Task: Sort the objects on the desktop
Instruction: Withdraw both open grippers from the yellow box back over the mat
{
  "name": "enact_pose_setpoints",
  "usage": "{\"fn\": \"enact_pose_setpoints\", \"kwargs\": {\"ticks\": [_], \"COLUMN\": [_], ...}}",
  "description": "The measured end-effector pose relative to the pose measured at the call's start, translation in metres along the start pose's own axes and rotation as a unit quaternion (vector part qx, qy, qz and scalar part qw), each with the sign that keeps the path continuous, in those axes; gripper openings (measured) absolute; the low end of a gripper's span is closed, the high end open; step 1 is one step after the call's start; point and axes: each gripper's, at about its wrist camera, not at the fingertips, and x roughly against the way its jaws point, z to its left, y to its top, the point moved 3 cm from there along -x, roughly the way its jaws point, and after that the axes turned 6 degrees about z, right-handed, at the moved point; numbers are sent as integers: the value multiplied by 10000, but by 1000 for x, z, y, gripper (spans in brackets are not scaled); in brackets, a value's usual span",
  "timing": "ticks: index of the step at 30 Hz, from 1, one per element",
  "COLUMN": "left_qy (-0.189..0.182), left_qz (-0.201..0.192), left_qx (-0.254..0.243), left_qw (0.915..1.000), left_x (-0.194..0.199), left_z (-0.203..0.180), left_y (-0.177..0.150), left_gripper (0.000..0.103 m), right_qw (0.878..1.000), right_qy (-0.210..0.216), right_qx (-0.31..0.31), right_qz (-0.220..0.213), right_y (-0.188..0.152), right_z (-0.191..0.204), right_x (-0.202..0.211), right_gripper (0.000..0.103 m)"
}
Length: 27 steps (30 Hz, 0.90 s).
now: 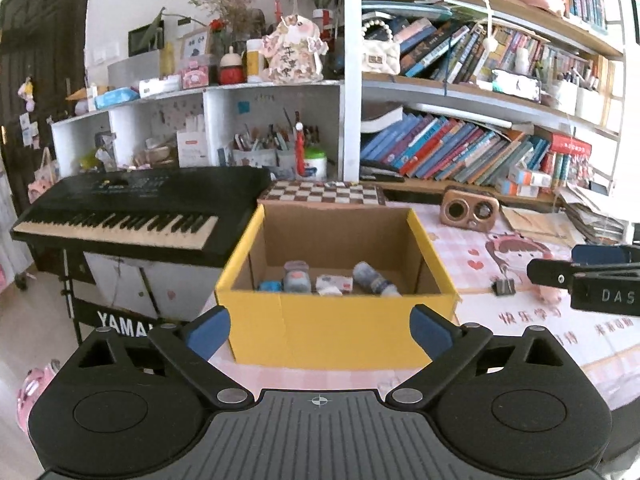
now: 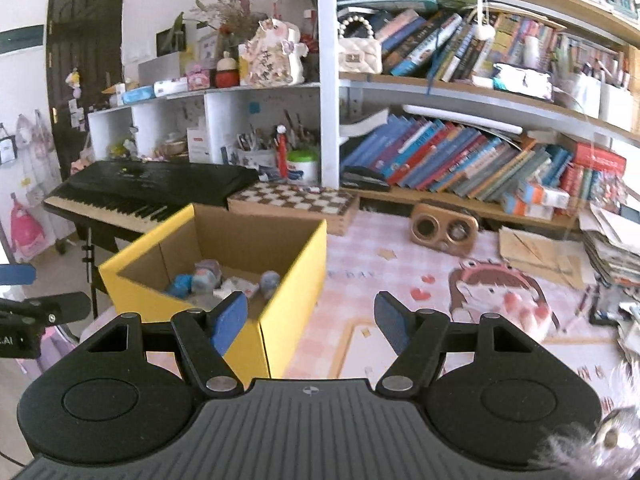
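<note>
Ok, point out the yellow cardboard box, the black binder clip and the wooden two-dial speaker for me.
Yellow cardboard box [image 1: 332,328]: left wrist view, on its front wall.
Black binder clip [image 1: 505,286]: left wrist view, on its black body.
Wooden two-dial speaker [image 2: 444,229]: right wrist view, on its front face between the dials.

Before my left fingers stands the open yellow cardboard box [image 1: 336,320] on the pink patterned desk mat [image 1: 520,320], small items inside. Behind it lies the checkered wooden chessboard [image 1: 324,192]; left, the black electronic keyboard [image 1: 136,208]; right, the small black binder clip [image 1: 504,286].
</note>
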Motion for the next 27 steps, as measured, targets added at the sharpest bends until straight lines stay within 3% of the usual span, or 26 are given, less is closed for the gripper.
{"fn": "enact_pose_setpoints", "kwargs": {"ticks": [13, 27], "left_qy": [-80, -433], "left_qz": [221, 604], "left_qx": [10, -117], "left_qw": [9997, 9972], "left_x": [17, 11], "left_z": [-12, -43], "left_y": [-42, -74], "left_gripper": [98, 98], "right_qw": [9995, 9968], "right_qy": [-16, -86], "right_qx": [-34, -75], "right_qz": [304, 787], "right_y": [-66, -107], "right_z": [14, 13], "right_x": [25, 37], "right_gripper": [68, 68]}}
